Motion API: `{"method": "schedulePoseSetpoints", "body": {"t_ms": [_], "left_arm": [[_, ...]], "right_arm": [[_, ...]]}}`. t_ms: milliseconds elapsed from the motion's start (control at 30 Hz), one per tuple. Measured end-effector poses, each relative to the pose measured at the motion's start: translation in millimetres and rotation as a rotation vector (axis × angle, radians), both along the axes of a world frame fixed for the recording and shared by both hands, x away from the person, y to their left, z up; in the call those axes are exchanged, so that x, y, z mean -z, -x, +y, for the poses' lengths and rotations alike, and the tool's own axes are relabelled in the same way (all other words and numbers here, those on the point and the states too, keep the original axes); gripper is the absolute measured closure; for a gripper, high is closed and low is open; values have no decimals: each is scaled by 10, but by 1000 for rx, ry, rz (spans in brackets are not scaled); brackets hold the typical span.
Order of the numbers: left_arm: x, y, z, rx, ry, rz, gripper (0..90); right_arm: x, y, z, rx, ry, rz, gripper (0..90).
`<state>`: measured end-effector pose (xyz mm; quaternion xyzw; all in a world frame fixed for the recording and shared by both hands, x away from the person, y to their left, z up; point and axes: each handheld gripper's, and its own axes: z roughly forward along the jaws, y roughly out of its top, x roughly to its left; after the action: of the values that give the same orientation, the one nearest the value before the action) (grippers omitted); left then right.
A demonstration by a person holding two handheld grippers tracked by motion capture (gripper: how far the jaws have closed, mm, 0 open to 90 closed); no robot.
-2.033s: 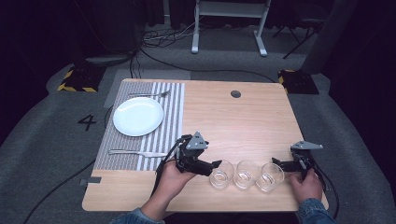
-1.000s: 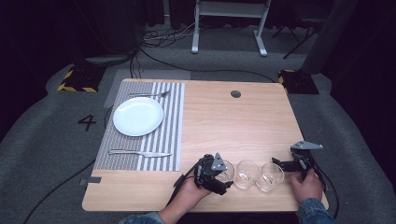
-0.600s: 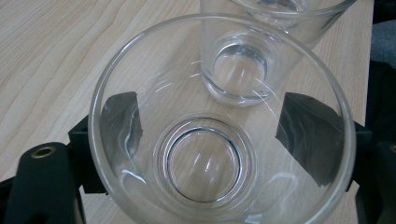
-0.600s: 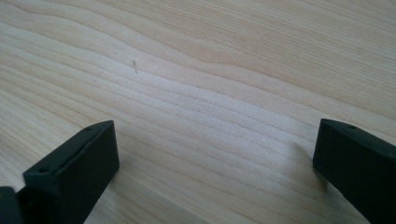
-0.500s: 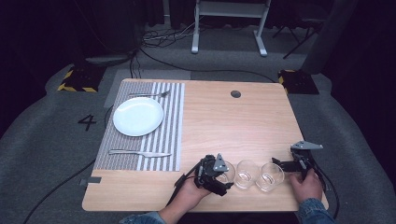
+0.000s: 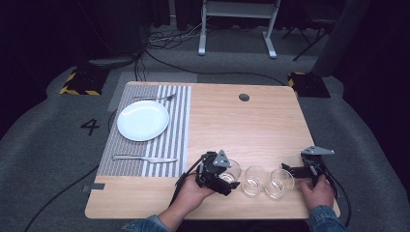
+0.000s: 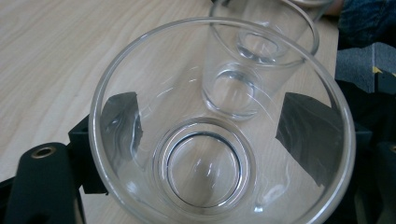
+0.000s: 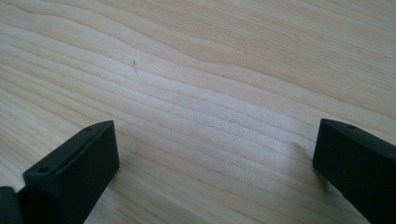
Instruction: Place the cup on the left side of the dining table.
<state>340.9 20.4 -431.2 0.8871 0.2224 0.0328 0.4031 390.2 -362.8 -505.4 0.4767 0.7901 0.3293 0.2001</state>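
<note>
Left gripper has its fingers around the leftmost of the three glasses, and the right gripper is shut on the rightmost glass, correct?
Not quite. The left gripper does have its fingers around the leftmost glass, but the right gripper is open with only bare table between its fingers, as the right gripper view shows. In the high view it sits just right of the rightmost glass.
</note>
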Motion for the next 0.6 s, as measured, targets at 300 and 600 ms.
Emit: {"method": "schedulePoseSetpoints", "body": {"t_ms": [300, 600], "left_arm": [[-171, -59, 227, -36, 6, -30, 196], [-303, -143, 516, -112, 31, -50, 196]], "right_arm": [[0, -1, -1, 1, 0, 0, 7], [0, -4, -1, 4, 0, 0, 7]]}}
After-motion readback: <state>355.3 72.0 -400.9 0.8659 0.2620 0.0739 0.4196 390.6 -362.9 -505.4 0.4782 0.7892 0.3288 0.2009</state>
